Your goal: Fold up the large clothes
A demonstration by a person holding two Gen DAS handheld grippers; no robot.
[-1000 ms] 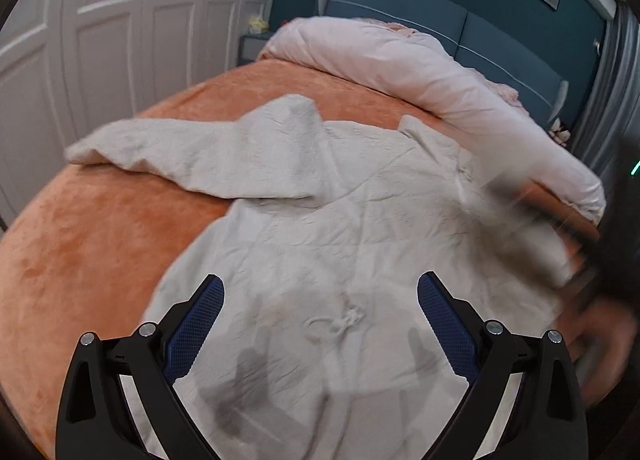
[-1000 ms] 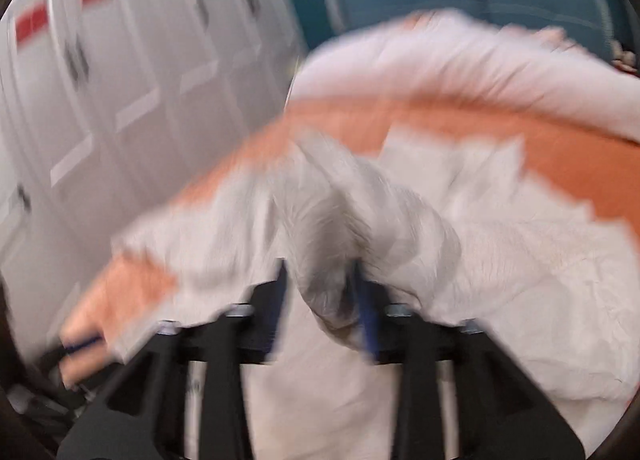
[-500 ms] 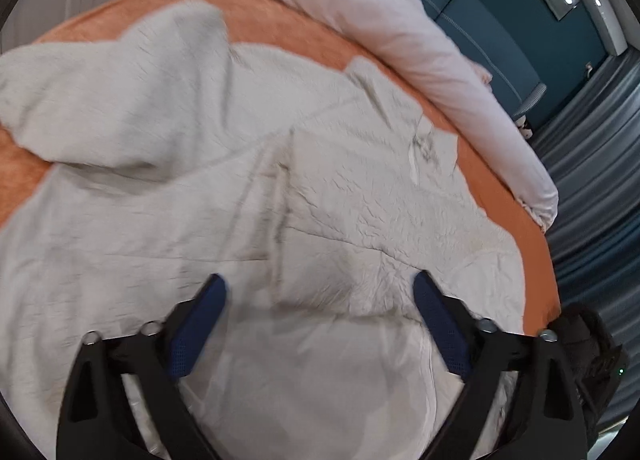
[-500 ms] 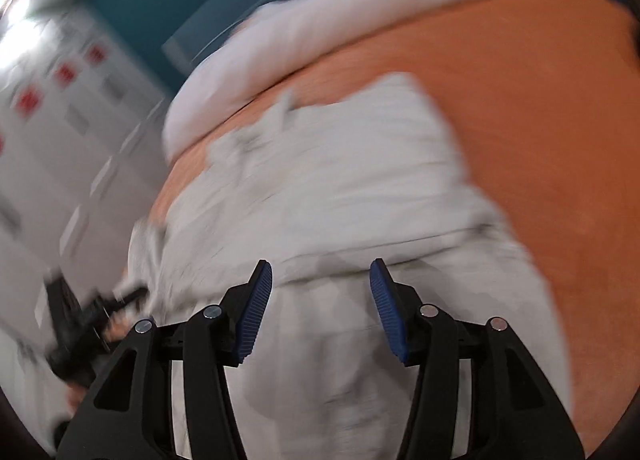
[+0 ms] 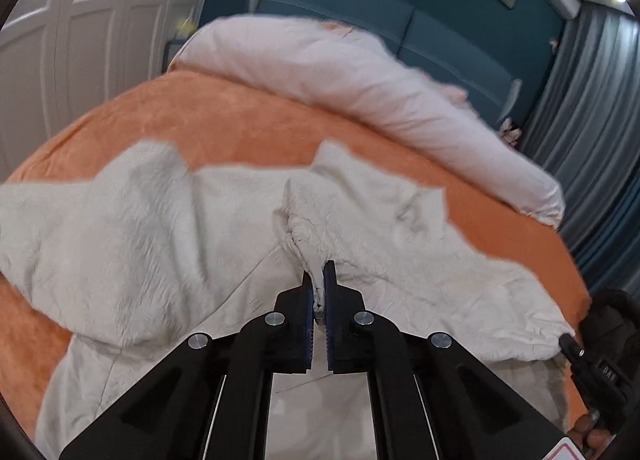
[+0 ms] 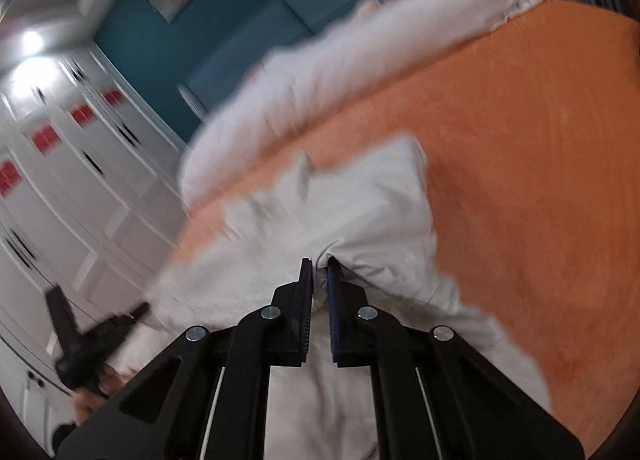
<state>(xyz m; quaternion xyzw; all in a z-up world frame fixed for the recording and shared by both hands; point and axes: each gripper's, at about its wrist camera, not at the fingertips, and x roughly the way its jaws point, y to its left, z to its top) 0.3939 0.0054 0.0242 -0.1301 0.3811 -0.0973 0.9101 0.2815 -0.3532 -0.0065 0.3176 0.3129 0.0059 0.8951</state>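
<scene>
A large cream-white garment [image 5: 168, 228] lies spread on the orange bed cover [image 5: 224, 120]; one sleeve is folded across at the left. My left gripper [image 5: 318, 280] is shut on a pinched ridge of the garment's cloth near its middle. In the right wrist view the same garment [image 6: 360, 212] lies on the cover, and my right gripper [image 6: 319, 268] is shut on a bunched edge of it. The right gripper shows at the lower right of the left wrist view [image 5: 600, 364], at the garment's right corner. The left gripper shows at the lower left of the right wrist view [image 6: 92, 344].
A rolled pale pink duvet [image 5: 360, 76] lies along the head of the bed before a teal headboard [image 5: 360, 4]. White wardrobe doors [image 5: 80, 40] stand at the left, grey curtains [image 5: 592, 108] at the right. Bare orange cover [image 6: 540, 164] stretches to the right of the garment.
Both grippers were open half a second ago and have closed on the garment's cloth. The right gripper let go of the sleeve it carried a second ago.
</scene>
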